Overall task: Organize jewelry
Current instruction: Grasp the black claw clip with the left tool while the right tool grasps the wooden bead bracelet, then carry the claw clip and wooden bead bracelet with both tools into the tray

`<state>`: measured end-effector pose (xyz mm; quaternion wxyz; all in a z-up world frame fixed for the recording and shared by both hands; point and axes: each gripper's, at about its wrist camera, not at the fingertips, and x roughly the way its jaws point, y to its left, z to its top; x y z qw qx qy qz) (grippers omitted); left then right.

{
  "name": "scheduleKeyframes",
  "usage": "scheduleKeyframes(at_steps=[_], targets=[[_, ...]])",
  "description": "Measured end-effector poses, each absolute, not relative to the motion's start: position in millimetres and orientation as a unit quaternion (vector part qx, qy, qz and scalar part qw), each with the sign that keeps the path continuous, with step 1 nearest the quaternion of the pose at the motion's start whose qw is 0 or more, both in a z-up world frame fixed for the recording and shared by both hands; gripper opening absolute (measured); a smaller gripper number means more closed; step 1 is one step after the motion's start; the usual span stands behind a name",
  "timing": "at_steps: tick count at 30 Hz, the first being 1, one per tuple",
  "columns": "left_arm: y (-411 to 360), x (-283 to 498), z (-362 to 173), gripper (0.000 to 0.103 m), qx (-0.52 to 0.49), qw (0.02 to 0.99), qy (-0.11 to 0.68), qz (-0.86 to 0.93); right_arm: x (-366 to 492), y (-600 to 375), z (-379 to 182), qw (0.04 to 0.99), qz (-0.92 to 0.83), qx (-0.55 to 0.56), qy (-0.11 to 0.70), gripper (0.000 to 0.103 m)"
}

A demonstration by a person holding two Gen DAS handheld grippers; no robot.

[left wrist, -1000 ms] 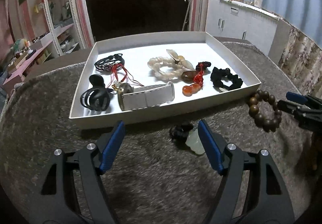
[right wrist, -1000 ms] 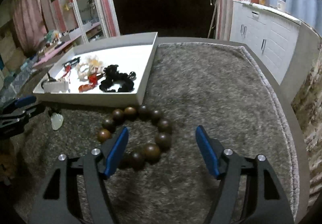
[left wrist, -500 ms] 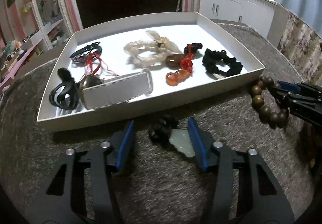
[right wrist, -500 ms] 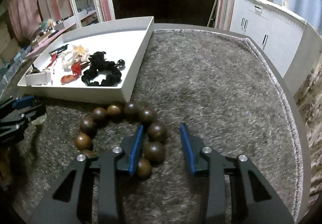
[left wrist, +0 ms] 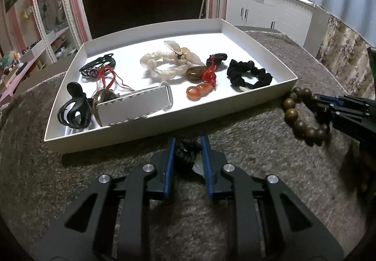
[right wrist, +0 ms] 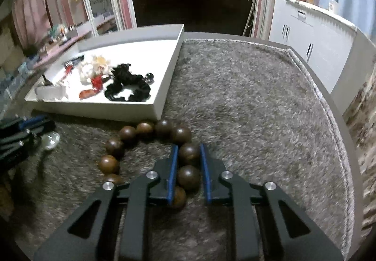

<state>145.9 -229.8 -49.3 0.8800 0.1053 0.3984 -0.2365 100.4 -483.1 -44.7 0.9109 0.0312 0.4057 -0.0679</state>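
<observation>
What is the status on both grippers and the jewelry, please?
Left gripper closing on pendant. Right gripper closing on bead bracelet. Both pieces on rug, outside tray. Nothing in the way.

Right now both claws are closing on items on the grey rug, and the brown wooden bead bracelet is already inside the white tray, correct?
Not quite: the brown wooden bead bracelet lies on the grey rug outside the white tray, right claw around one bead. The right wrist view shows it.
</observation>
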Motion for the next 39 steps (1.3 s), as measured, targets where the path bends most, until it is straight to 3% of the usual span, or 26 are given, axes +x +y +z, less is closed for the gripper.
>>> scheduleKeyframes(at_steps=[21,39], targets=[[-171.6,126.1,4.8,0.019,0.096,0.907,0.347,-0.219,78.7,-418.3,37.8,0.947,-0.009,0.039,0.319,0.019],[-149.3,195.4,76.2,0.019,0.056,0.934,0.290,-0.201,149.2,-384.6,72.3,0.955,-0.021,0.003,0.295,0.019]])
